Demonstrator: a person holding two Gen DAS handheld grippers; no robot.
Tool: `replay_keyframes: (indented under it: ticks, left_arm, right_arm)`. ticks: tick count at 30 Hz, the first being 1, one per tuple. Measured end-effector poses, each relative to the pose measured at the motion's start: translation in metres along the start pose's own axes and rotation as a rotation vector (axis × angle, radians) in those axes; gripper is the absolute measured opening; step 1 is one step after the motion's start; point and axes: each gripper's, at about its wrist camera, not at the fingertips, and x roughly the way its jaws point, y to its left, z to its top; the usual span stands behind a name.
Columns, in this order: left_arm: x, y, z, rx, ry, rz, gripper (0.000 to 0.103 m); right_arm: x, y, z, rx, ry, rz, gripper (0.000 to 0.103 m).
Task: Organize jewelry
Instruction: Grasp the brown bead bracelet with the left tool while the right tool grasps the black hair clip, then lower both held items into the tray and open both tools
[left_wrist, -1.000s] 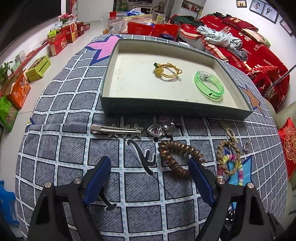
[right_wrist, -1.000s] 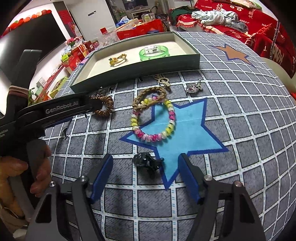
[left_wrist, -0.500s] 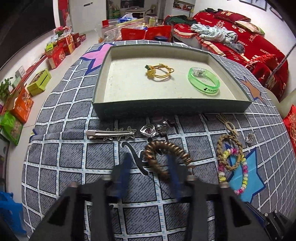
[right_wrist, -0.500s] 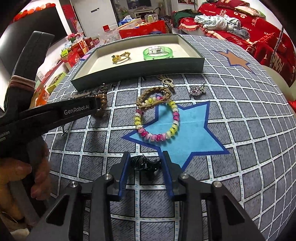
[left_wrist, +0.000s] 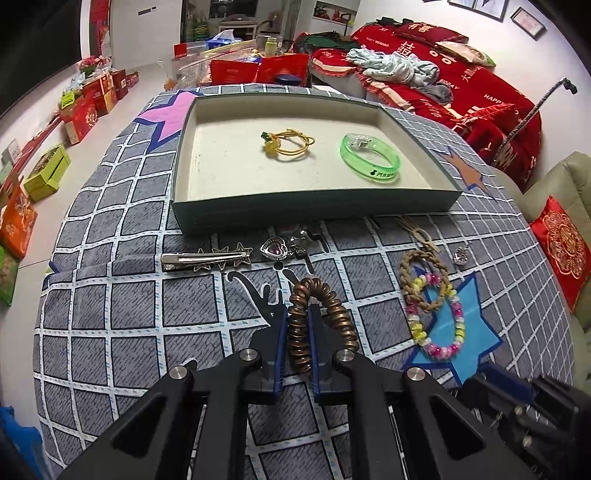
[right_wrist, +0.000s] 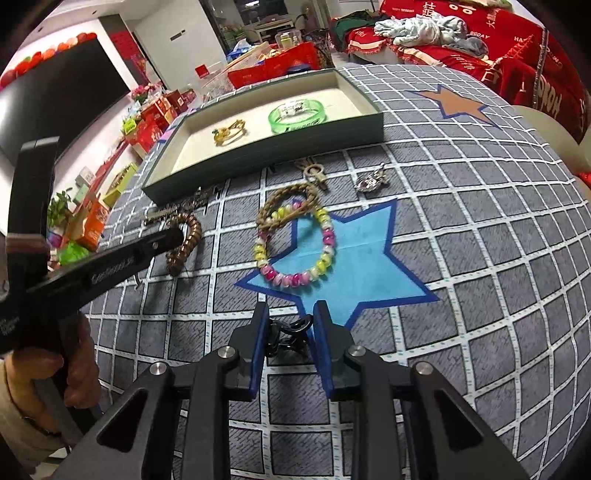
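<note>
My left gripper (left_wrist: 298, 325) is shut on the near side of a brown spiral hair tie (left_wrist: 325, 306), which also shows in the right wrist view (right_wrist: 184, 240). My right gripper (right_wrist: 290, 332) is shut on a small black hair tie (right_wrist: 288, 338) at the blue star's edge. A green-walled tray (left_wrist: 314, 214) holds a yellow hair tie (left_wrist: 288, 146) and a green bangle (left_wrist: 369, 162). On the cloth lie a silver star clip (left_wrist: 207, 256), a heart pendant (left_wrist: 275, 249), a braided brown bracelet (left_wrist: 424, 280) and a pink-yellow bead bracelet (left_wrist: 439, 325).
A small silver charm (left_wrist: 461, 254) and a tan clasp piece (left_wrist: 417, 229) lie right of the tray's front wall. The grey grid cloth covers a round table (right_wrist: 498, 258). Red bedding (left_wrist: 461, 85) and boxes on the floor (left_wrist: 48, 173) surround it.
Both grippers went from wide open to shut: the left closed on the brown spiral hair tie, the right on the black hair tie. Both moved forward a little.
</note>
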Motion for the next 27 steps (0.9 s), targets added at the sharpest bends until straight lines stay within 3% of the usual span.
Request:
replay_keyframes:
  ticks: [14, 21, 27]
  left_arm:
    - [-0.028, 0.003, 0.016, -0.003, -0.055, -0.045, 0.027]
    - [-0.036, 0.008, 0.046, 0.002, -0.110, -0.051, 0.027]
    - [-0.019, 0.016, 0.081, 0.005, -0.121, -0.034, 0.027]
  right_arm:
    - [-0.025, -0.011, 0.033, 0.059, -0.061, 0.071, 0.026]
    - [-0.025, -0.007, 0.084, 0.041, -0.095, 0.085, 0.026]
    - [-0.001, -0.003, 0.138, 0.056, -0.101, 0.111, 0.026]
